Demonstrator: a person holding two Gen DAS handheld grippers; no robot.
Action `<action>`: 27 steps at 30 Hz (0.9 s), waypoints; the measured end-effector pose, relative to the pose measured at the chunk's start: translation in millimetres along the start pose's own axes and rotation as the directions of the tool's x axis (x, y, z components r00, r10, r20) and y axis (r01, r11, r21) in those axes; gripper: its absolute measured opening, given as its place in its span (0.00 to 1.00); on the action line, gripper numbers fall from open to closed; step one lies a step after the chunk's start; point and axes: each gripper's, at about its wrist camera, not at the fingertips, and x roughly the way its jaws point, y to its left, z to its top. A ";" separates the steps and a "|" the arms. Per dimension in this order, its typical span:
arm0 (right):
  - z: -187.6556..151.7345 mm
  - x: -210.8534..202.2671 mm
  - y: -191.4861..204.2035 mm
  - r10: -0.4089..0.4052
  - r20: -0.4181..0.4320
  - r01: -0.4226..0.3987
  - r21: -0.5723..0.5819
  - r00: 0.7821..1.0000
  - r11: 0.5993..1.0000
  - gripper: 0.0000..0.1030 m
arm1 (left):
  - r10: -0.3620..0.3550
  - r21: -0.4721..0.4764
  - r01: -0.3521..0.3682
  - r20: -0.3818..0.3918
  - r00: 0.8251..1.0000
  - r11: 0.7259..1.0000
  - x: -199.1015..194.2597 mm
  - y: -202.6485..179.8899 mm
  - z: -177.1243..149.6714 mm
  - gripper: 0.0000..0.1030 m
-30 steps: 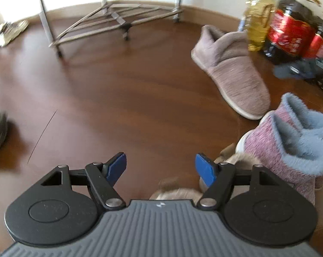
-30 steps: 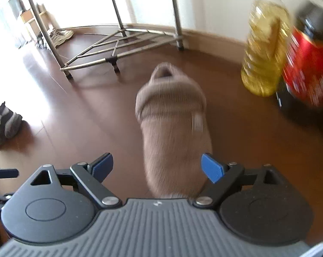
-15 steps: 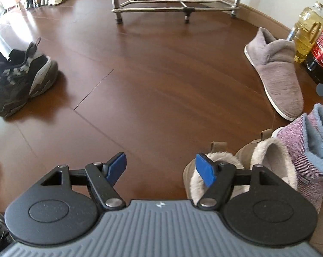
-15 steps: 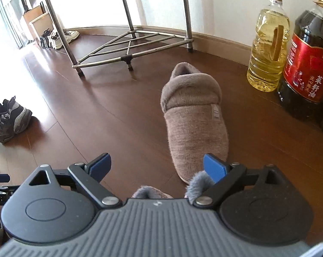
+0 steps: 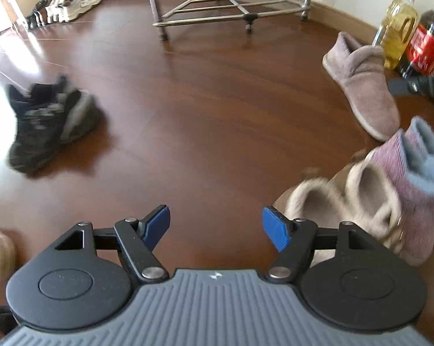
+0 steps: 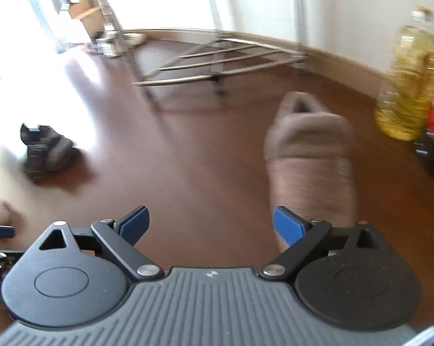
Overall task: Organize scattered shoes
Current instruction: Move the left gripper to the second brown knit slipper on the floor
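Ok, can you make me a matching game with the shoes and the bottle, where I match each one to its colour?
Things:
1. chunky lace-up sneaker
2. fuzzy closed slipper
3. knitted ankle boot slipper
4. big plastic oil bottle

Colours:
A. pink with a blue fluffy cuff
B. yellow
C. black and grey
D. plain taupe

Pairs: 1-C, 2-D, 3-A, 4-B

sneaker far left – slipper right, bottles just behind it, rack at back
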 end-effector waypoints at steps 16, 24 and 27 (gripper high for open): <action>-1.6 109.6 264.7 0.299 -0.129 -0.326 -0.362 0.945 0.873 0.98 | 0.143 -0.317 -0.120 0.051 0.988 0.941 -62.5 217.2 -155.0 0.71; -7.5 113.5 351.0 0.206 -0.127 -0.241 -0.410 0.970 0.880 0.99 | 0.203 -0.189 -0.175 0.140 0.969 0.966 -61.0 352.9 -201.6 0.70; -3.4 114.1 374.4 0.192 -0.130 -0.228 -0.378 0.973 0.897 0.99 | 0.199 -0.160 -0.176 0.142 0.970 0.971 -48.4 404.2 -199.9 0.68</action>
